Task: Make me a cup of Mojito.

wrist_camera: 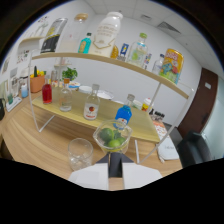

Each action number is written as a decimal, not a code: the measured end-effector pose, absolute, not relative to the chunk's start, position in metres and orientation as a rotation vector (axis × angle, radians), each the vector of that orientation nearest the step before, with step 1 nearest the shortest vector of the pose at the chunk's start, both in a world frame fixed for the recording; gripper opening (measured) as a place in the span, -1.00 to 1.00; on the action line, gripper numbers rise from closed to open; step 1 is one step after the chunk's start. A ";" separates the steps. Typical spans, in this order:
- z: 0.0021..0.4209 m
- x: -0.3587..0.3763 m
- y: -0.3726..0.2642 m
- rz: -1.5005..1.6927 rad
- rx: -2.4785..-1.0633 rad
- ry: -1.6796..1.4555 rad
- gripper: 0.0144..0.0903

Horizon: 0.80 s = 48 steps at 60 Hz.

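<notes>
A clear plastic cup (112, 136) with lime pieces in it sits right at my fingertips. My gripper (115, 162) looks shut, its dark tips pinching the cup's near wall; the white finger bodies spread out below. An empty drinking glass (80, 152) stands on the wooden table (30, 135) just left of the fingers. Beyond the cup, on a low shelf, stand a blue-capped bottle (123, 114), a clear spirit bottle with a red-and-white label (91, 107), a clear bottle (65, 97) and a bottle of red syrup (47, 92).
A wire-legged upper shelf (125, 66) carries a big white bottle (106, 35), a teal bottle (85, 44), a green-capped bottle (139, 50) and a yellow bag (171, 64). A small potted plant (69, 75) stands behind the bottles. A black chair (192, 150) is at the right.
</notes>
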State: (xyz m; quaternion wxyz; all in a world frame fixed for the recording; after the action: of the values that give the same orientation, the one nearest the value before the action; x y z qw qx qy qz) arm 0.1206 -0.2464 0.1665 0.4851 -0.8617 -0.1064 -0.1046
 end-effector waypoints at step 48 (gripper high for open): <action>0.204 0.112 -0.218 -1.204 -1.371 -1.315 -0.96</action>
State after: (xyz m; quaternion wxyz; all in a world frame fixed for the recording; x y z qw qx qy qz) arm 0.1116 -0.2183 0.2043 0.4314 -0.5499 -0.5275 -0.4830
